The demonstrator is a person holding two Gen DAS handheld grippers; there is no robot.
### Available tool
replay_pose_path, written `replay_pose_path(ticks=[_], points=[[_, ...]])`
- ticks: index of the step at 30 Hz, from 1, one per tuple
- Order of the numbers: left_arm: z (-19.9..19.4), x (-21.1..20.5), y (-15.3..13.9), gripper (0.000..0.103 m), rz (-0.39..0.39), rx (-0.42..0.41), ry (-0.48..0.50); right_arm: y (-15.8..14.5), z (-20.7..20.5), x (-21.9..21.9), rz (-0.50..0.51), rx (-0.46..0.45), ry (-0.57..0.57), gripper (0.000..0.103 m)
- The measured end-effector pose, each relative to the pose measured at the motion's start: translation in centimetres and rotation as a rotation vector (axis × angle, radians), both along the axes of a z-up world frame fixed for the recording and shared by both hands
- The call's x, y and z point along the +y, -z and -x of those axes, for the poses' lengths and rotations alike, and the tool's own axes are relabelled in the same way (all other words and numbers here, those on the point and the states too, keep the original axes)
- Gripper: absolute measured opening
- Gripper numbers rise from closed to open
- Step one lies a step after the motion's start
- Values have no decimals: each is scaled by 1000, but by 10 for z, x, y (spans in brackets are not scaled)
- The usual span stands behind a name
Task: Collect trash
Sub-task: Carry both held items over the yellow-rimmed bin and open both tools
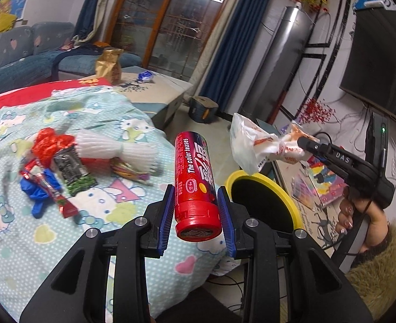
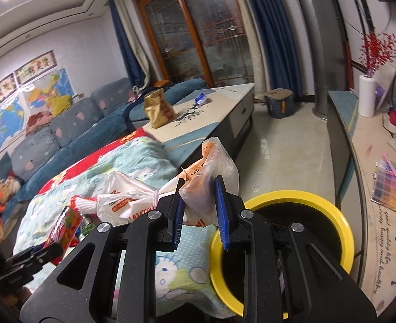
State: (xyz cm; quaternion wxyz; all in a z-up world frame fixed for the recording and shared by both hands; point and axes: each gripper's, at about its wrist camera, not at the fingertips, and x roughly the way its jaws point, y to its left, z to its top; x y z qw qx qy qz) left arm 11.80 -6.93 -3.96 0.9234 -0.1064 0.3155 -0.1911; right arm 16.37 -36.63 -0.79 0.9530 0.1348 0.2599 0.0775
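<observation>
Two loads at once: left tongs point(image 1: 196, 207) clamp the red tube point(image 1: 195, 185), right tongs point(image 2: 199, 210) pinch the plastic bag point(image 2: 206, 185). Bin point(image 2: 300, 202) sits just right of both, so the floppy bag could snag its rim, or the tube slip out early

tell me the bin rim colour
Yellow, around a black inside; the bin shows best in the right wrist view.

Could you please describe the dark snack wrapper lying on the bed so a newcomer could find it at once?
Start at the cartoon-cat bedspread and find the litter heap beside the white pleated paper. The black-and-green wrapper lies flat there, below the crumpled red plastic; it is the pile's only dark piece.
</observation>
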Motion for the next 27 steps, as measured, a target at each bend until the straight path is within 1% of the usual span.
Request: replay_pose_path(ticks=[15, 22, 27], points=[[-8, -53, 5, 30, -44, -7, 122, 14, 2, -51, -37, 19, 131, 16], [-14, -77, 11, 30, -54, -12, 175, 20, 3, -65, 16, 22, 203, 16], [-17, -96, 17, 30, -64, -9, 215, 27, 3, -77, 33, 35, 243, 16]])
